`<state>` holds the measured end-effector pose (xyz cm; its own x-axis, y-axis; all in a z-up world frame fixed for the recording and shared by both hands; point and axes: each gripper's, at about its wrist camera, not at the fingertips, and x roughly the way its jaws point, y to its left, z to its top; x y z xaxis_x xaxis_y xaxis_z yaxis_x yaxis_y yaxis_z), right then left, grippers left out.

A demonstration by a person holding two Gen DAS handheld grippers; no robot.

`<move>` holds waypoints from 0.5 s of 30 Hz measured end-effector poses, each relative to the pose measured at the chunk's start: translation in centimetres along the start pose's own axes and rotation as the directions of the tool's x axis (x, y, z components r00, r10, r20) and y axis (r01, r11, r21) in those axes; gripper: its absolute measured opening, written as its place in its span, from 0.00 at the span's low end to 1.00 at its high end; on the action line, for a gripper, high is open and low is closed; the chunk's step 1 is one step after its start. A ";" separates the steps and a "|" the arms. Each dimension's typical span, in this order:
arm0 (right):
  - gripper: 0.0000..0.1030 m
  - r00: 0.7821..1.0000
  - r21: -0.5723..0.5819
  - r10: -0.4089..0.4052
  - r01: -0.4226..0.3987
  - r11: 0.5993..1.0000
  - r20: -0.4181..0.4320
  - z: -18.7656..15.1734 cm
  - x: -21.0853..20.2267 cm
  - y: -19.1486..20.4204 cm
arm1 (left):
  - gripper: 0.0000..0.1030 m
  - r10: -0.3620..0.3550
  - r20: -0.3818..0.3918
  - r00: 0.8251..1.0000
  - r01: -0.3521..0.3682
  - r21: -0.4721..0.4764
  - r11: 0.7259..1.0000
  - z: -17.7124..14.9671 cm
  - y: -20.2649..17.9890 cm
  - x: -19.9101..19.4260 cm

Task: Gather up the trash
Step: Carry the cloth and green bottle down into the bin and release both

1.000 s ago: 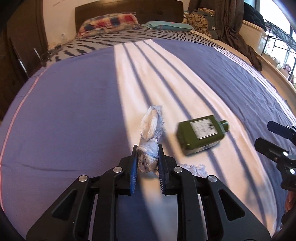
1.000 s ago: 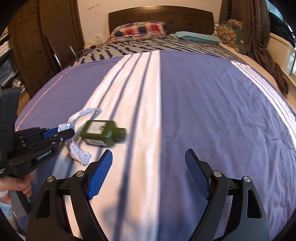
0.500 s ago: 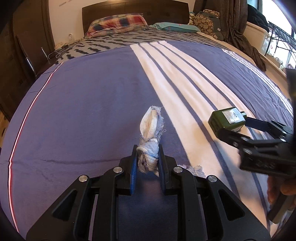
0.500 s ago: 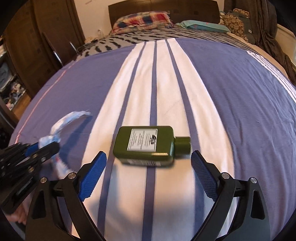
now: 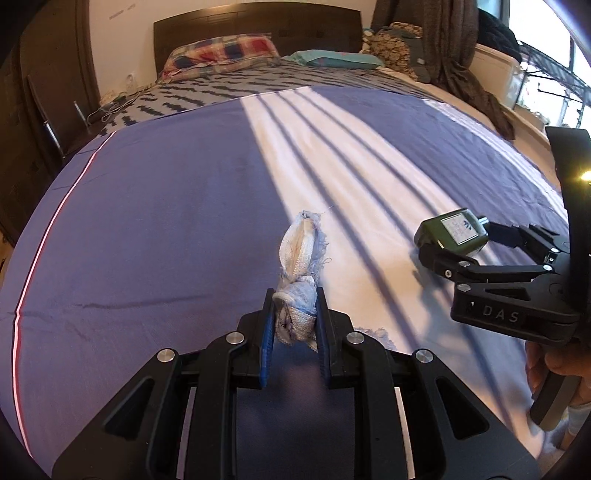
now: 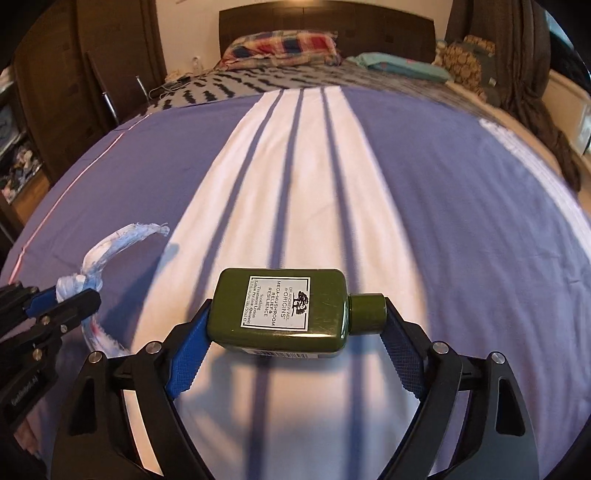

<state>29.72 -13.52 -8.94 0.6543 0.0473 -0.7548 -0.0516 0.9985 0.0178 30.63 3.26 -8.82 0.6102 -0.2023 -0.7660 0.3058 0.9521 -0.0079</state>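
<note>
In our left gripper (image 5: 294, 314) we hold a knotted, frayed strip of pale blue and white cloth (image 5: 301, 271); the fingers (image 5: 266, 332) are drawn in narrow on the knot, and the loose end of the strip stands up past the tips while another frayed end trails below. From the right wrist view the same cloth (image 6: 96, 258) arcs out from that gripper at the far left, above the bed.

Our right gripper (image 6: 295, 317) has a dark green bottle (image 6: 280, 308) lying crosswise between its blue-padded fingers (image 6: 186, 354), one pad against the base and the other against the cap, so the fingers sit fairly wide yet closed on it. The white label reads "DR. ANDREW WEIL for ORIGINS", "MEGA-MUSHROOM RELIEF & RESILIENCE", then "Soothing Treatment Lotion"; a smaller line under that is too fine to read. A barcode strip shows along the lower edge of the bottle. We cannot tell whether the bottle rests on the bed or is just off it.

In the left wrist view the bottle (image 5: 452, 232) sits in the right gripper (image 5: 458, 242), whose black body carries the letters "DAS".

Below both lies the purple bedspread (image 6: 443, 192) with a white band crossed by dark stripes. A plaid pillow (image 6: 282, 44) and a teal one (image 5: 332, 59) lie by the dark headboard (image 5: 258, 22)
</note>
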 end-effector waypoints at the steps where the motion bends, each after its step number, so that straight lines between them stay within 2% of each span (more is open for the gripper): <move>1: 0.83 1.000 -0.009 -0.018 0.018 1.000 0.011 -0.6 -1.2 -0.6 | 0.18 -0.011 0.005 1.000 0.011 0.003 1.000 -0.3 -0.7 -0.7; 5: 0.83 0.997 -0.023 -0.054 0.056 0.998 0.052 -3.1 -5.8 -2.8 | 0.18 -0.045 0.029 0.999 0.045 0.018 0.999 -1.9 -3.9 -3.4; 10: 0.83 0.995 -0.014 -0.051 0.052 0.999 0.086 -7.7 -11.6 -5.2 | 0.18 -0.081 0.047 0.996 0.079 0.037 0.996 -5.0 -8.4 -7.2; 15: 0.83 0.995 0.016 -0.032 0.030 0.999 0.099 -12.8 -16.5 -6.7 | 0.18 -0.088 0.065 0.994 0.085 0.051 0.995 -9.1 -12.4 -11.3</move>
<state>9.57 -21.32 -5.01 0.7273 0.0179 -0.6861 -0.0197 0.9998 0.0052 13.27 -4.20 -5.87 0.6269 -0.2998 -0.7191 0.3936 0.9184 -0.0398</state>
